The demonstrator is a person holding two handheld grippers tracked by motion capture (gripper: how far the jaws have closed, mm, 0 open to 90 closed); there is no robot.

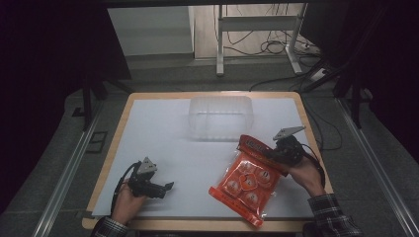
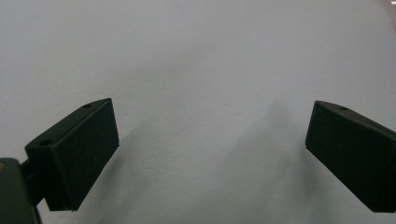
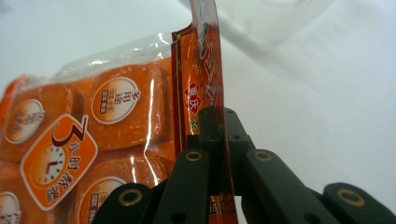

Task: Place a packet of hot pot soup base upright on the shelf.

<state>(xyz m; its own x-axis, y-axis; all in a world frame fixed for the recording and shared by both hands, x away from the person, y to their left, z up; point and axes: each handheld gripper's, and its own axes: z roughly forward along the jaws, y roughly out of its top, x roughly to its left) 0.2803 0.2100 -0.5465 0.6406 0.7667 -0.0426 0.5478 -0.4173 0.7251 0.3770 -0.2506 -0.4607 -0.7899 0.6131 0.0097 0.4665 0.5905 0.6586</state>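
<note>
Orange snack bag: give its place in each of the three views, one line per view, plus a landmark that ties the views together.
High view: the orange snack bag lies right of centre on the white table sheet, its top edge pinched by the right gripper.
Left gripper view: not in it; open jaws over the sheet.
Right gripper view: the bag fills the left and centre, its sealed edge upright between the jaws.
Shared landmark: the white table sheet.

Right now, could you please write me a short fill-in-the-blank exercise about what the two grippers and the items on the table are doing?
1. The right gripper is shut on the top seal of the ____ snack bag.
2. The left gripper rests with its jaws ____.
3. The clear plastic container stands at the ____ side of the white table cover.

Missing words: orange; open; far
</note>
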